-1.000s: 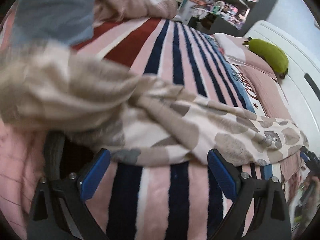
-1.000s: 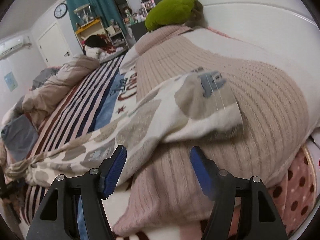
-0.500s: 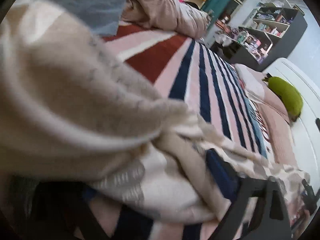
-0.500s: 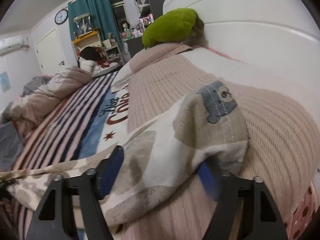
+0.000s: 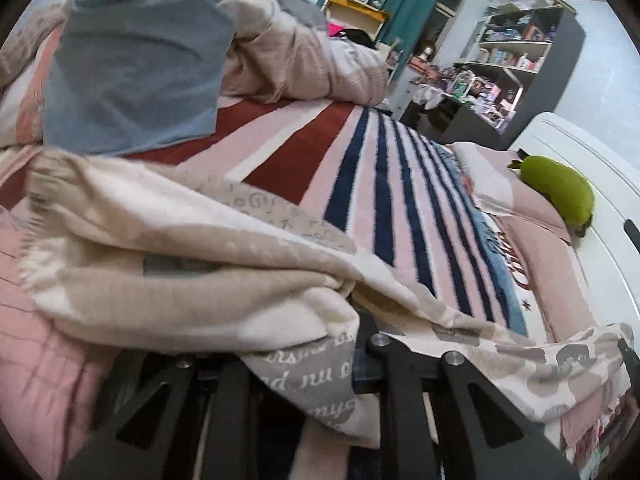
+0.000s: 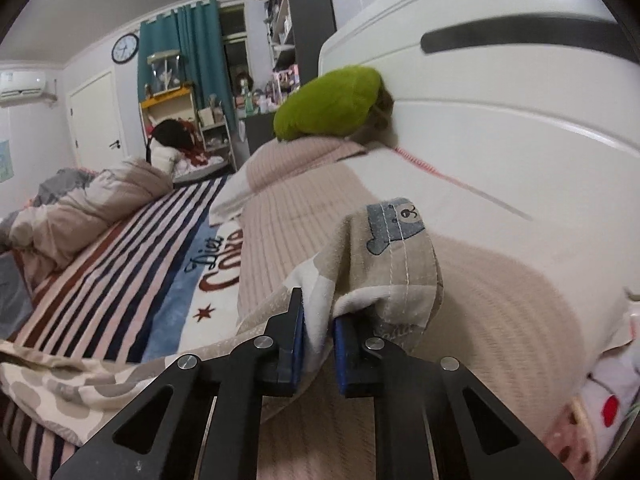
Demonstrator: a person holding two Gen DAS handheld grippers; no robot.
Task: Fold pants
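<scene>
The pants (image 5: 200, 280) are cream with beige patches and lie stretched along the striped bed. Their bunched end fills the lower left wrist view and drapes over my left gripper (image 5: 284, 360). Its jaws are closing, a fold of grey lettered cloth is pinched between them, and the pads are hidden by cloth. In the right wrist view the pants' hemmed end (image 6: 384, 260), with a blue bear print, stands up from my right gripper (image 6: 318, 332). Those blue pads are closing tight on the cloth, held a little above the ribbed pink pillow (image 6: 280, 220).
A striped blanket (image 5: 360, 184) covers the bed. A grey-blue garment (image 5: 132, 72) and a crumpled duvet (image 5: 300, 60) lie at the far end. A green plush (image 6: 332, 108) rests against the white headboard (image 6: 500, 100). Shelves (image 5: 508, 60) stand beyond the bed.
Both grippers went from wide open beside the pants to closed on them. The left moved in under the bunched end; the right took the hemmed end and lifted it off the pillow.
</scene>
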